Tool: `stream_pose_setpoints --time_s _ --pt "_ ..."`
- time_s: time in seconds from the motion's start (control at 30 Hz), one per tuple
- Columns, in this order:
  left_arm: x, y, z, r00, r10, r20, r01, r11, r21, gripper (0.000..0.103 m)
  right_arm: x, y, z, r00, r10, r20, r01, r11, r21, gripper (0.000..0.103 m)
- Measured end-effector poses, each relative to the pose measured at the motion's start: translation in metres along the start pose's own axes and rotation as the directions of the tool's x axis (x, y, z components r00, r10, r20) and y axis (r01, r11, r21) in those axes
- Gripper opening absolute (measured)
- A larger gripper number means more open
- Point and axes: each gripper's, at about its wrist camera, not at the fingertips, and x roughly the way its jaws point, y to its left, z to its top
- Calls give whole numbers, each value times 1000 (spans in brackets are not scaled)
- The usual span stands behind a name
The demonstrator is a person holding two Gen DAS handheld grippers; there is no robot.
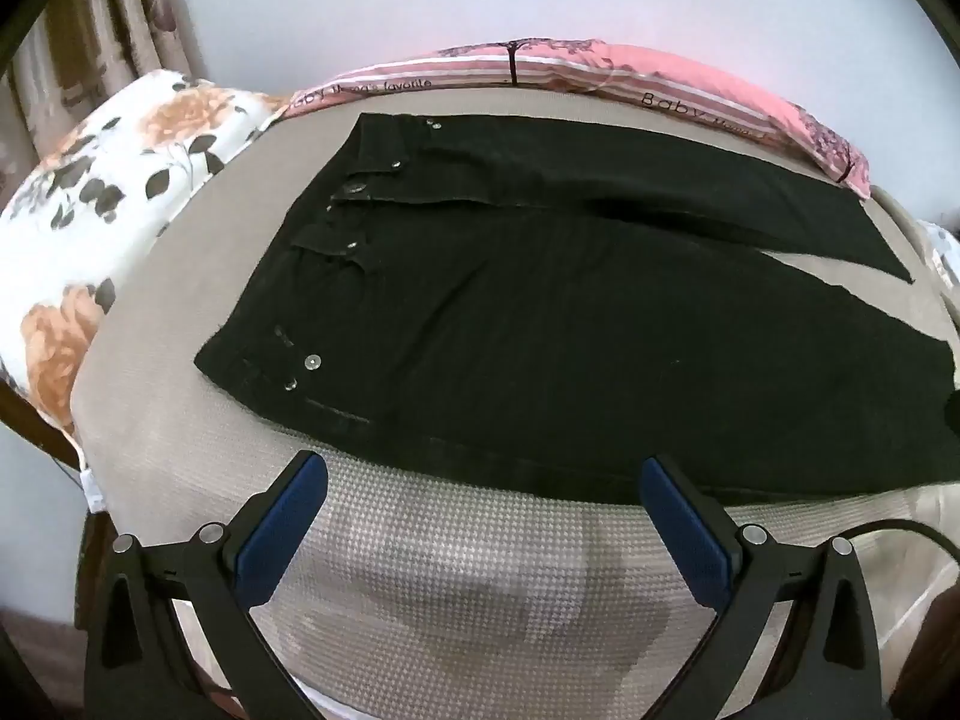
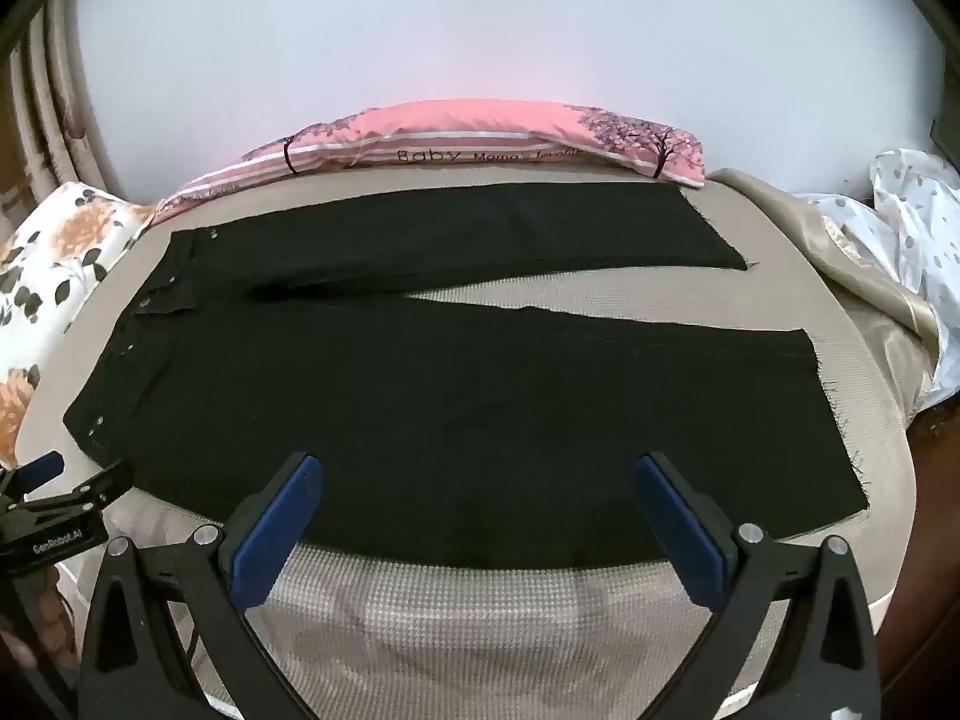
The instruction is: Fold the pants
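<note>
Both grippers gape empty: left gripper, right gripper | pants lie lengthwise left-right, waistband frame-left nearer my left | near edge just ahead.

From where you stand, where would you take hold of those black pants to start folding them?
Probably along the near leg's outer edge. The black pants lie flat and spread on the bed, waistband left, cuffs right. That edge runs just ahead of both open grippers, so the left gripper could pinch near the waistband and the right gripper nearer the cuff, coming in low from the front.
</note>
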Motion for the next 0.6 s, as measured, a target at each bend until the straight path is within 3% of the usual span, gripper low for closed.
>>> stream_pose_setpoints --time_s 0.6 --pt "1 -1 -1 999 -1 33 0 1000 24 103 2 -8 4 1000 17 27 -17 1000 14 103"
